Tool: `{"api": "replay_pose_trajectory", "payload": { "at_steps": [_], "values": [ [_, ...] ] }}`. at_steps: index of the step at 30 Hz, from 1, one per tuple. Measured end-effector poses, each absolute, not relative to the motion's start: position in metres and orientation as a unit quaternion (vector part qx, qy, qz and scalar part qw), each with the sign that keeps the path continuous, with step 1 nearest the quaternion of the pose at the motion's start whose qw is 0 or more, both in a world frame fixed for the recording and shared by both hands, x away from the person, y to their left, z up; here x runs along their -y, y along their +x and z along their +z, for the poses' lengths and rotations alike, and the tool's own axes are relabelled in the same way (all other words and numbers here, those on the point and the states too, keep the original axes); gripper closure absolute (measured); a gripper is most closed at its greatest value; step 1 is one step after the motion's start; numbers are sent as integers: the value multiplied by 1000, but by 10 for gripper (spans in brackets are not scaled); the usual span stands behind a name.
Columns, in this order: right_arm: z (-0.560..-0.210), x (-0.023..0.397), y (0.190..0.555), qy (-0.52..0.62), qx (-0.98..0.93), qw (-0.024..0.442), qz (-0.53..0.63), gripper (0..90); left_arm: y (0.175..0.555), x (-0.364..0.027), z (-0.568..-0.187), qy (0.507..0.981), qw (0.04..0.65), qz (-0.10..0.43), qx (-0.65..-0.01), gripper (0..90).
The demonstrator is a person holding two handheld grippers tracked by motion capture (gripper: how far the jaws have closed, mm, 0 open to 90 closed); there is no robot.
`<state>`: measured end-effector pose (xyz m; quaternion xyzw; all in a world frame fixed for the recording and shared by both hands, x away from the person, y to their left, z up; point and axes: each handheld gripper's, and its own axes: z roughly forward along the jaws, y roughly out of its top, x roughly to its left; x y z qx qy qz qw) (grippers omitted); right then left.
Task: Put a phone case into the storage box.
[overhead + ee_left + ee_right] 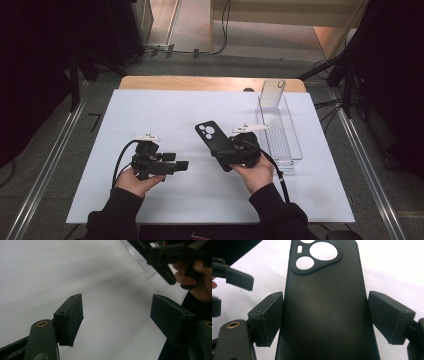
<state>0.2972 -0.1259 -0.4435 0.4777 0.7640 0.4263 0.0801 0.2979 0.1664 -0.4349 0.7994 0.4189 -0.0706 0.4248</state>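
Nearest me, the desk [165,115] under its white sheet carries a clear tray [280,132] at far right. Between my right hand-held gripper's [220,150] pads sits the black phone case [322,305], clamped. Left hand-held gripper [182,165] gapes, nothing between.

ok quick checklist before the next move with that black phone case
1. Right gripper fingers on both long edges of the black phone case: ok.
2. Case lifted clear of the white mat: cannot tell.
3. Left gripper open, nothing between its fingers: ok.
4. Left gripper apart from the case: ok.
5. Clear tray free of hands: ok.
6. Clear case leaning upright at the tray's far end: ok.
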Motion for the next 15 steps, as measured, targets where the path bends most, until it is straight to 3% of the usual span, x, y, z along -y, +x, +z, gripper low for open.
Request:
{"api": "replay_pose_trajectory", "payload": {
  "at_steps": [6, 15],
  "values": [
    [-449, 119, 289, 483, -760, 90, 425, 147, 307, -164, -427, 787, 417, -96, -445, 285],
    [-458, 108, 282, 492, -747, 95, 437, 144, 322, -156, -416, 773, 421, -78, -468, 293]
  ]
}}
